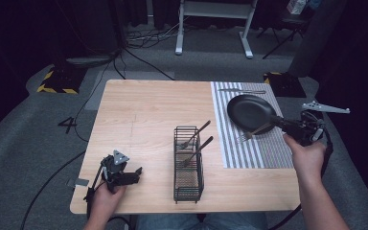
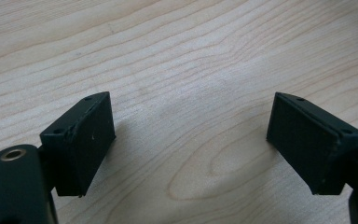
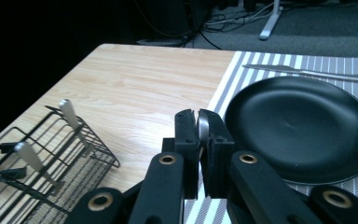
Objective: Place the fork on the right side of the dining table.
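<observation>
R gripper (image 1: 281, 125) pinched a fork (image 1: 255, 132) over the mat (image 1: 263, 153) by the plate (image 1: 250, 112); next: lay it flat. L gripper (image 1: 135, 173) idle, jaws spread.

Left hand (image 1: 106, 191) comes in from the bottom edge and grips the left gripper (image 1: 135, 173) low over the near left part of the table, jaws pointing right. In the left gripper view its jaws stand wide apart, nothing between them. Right forearm reaches up the right side; right hand (image 1: 308, 155) holds the right gripper (image 1: 274, 122), pointing left. Its jaws are clamped on a thin metal handle (image 3: 203, 126).
</observation>
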